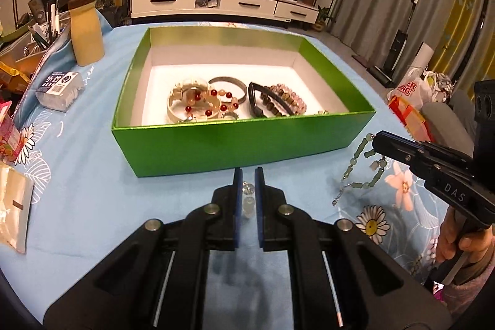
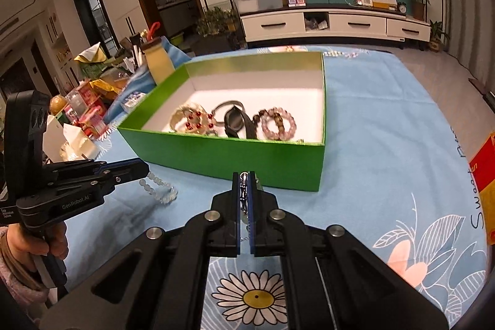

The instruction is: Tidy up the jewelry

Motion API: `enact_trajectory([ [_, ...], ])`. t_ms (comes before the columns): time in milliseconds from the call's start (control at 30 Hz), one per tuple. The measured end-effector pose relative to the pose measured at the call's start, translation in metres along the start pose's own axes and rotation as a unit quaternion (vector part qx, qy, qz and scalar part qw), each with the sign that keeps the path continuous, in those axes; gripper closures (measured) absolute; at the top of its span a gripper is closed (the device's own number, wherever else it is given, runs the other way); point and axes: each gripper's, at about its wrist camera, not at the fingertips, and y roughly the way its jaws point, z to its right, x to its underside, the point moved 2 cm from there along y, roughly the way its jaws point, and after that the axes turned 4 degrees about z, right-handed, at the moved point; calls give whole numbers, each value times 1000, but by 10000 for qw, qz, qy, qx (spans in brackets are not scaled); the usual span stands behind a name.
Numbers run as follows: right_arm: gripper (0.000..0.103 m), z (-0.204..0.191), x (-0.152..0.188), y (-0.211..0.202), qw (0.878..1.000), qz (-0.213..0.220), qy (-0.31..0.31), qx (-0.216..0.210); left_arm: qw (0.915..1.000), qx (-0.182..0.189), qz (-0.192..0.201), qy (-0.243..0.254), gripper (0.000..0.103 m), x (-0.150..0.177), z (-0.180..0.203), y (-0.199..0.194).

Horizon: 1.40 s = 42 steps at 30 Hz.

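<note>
A green box (image 1: 241, 141) (image 2: 229, 156) with a white floor holds several bracelets and bangles (image 1: 201, 101) (image 2: 235, 119). My left gripper (image 1: 248, 175) (image 2: 145, 169) is shut on a clear bead bracelet (image 1: 247, 194) (image 2: 159, 190), just in front of the box's near wall. My right gripper (image 2: 248, 175) (image 1: 376, 141) is shut on a pale green bead necklace (image 1: 355, 166) with a metal clasp chain (image 2: 244, 194). The necklace hangs from its tips to the cloth, right of the box's near corner.
A blue floral tablecloth (image 1: 92, 200) (image 2: 386, 150) covers the table. A cream bottle (image 1: 86, 33), a small packet box (image 1: 58, 92) and clutter stand at the left. A red and yellow bag (image 2: 485, 175) lies at the right edge.
</note>
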Motion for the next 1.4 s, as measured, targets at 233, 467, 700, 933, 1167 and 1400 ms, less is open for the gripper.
enact_trajectory([
  [233,101,-3,-11,-14,9998,176,-21,-65,9999,92,91,-112,96,-12,-7,-17],
  [467,101,4,-10,-8,9999,-104,91,25,9995,53,172,-243,96,-16,-16,-30],
  [700,67,37,19,10,9959,-650,352,526,9995,17,128,-287,96,-10,-21,-31],
  [933,64,44,45,31,9916,-1008,313,749,9995,35,75,-292,96,-5,-20,-27],
  [1167,85,22,50,43,9893,-902,-462,1050,9996,41,45,-267,96,-4,-18,-24],
  [1400,85,21,38,16,9948,-410,-333,868,9997,46,82,-247,96,-5,-18,-28],
])
